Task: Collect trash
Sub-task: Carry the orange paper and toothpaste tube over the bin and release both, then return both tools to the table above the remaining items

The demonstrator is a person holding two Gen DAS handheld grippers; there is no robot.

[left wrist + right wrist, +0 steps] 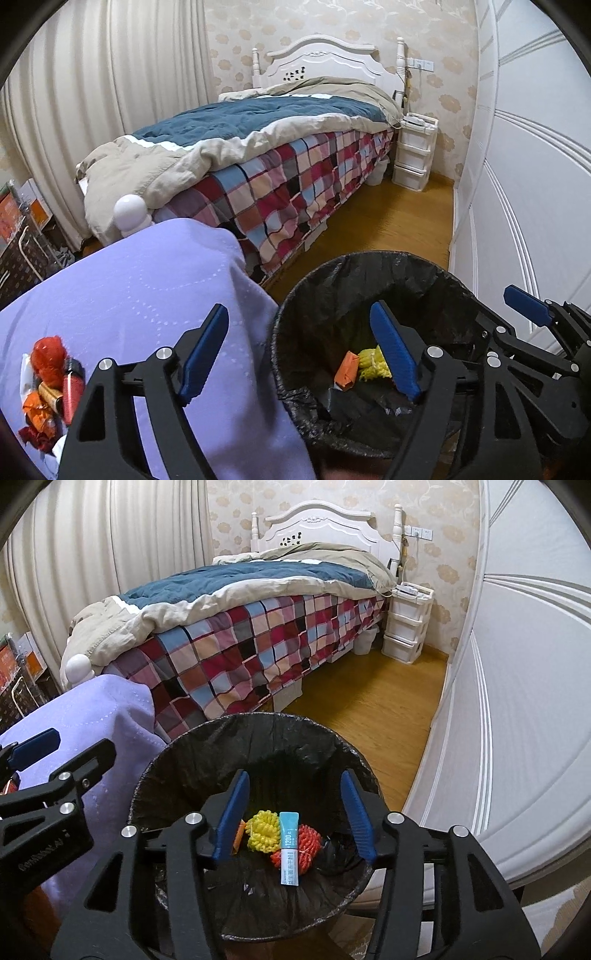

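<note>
Trash lies in the black-lined bin (258, 738): a yellow ball (263, 830), a red ball (308, 847) and a blue tube (289, 847) reading "1200", directly below the right gripper (295, 821), whose jaws stand apart and empty. More trash (50, 384) sits on the purple cloth (147, 288), left of the left gripper (301, 352), wide open, empty.

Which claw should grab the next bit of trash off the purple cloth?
The left claw, probably. It is open and empty, and the trash pile on the purple cloth lies right beside it. The right claw, also open and empty, hangs over the bin, farther from the pile.
</note>
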